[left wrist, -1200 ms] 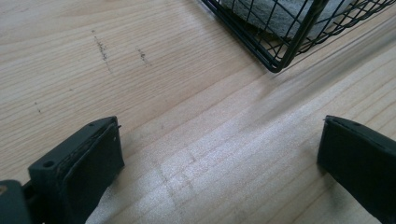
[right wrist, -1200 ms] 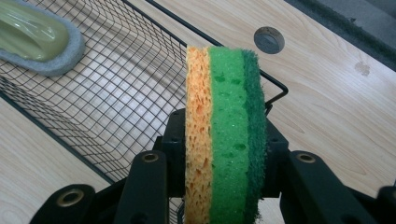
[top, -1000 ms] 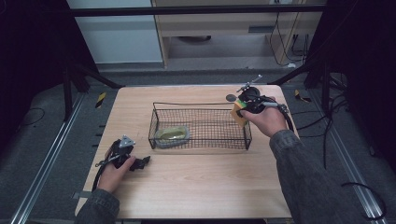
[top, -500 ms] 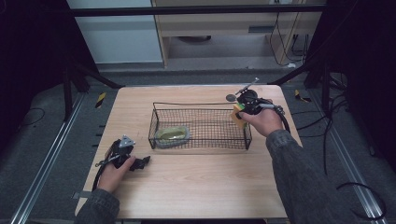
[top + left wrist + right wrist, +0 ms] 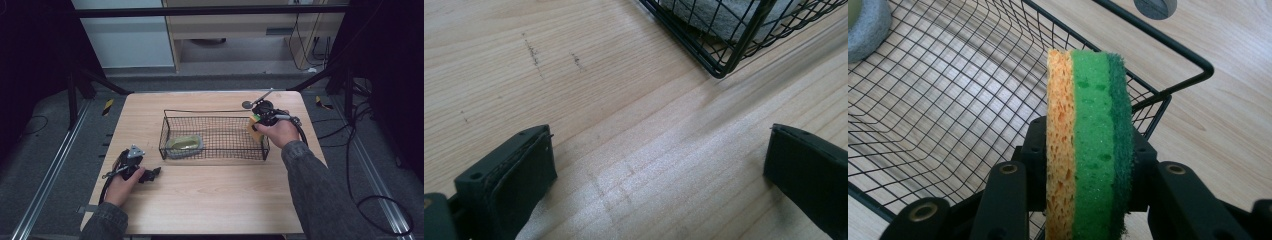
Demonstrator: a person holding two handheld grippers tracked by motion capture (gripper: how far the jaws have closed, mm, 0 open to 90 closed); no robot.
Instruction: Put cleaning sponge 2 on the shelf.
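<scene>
My right gripper (image 5: 257, 125) is shut on a sponge (image 5: 1088, 145) with orange, light green and dark green layers, held on edge over the right end of the black wire basket (image 5: 938, 100). From above, the sponge (image 5: 254, 128) hangs just inside the basket's (image 5: 215, 112) right wall. A grey-rimmed green sponge (image 5: 184, 145) lies in the basket's left part, its grey edge (image 5: 865, 25) visible in the right gripper view. My left gripper (image 5: 150, 174) rests on the table left of the basket, its jaws wide apart over bare wood (image 5: 649, 150), with the basket corner (image 5: 724, 45) ahead.
A small grey round disc (image 5: 246, 104) lies on the table behind the basket's right end, also the disc (image 5: 1155, 7) in the right gripper view. The wooden table (image 5: 210, 200) has open surface in front of the basket. Cables trail off the right side.
My right gripper with the sponge has sunk a little toward the basket's right end. The left hand has stayed where it was.
</scene>
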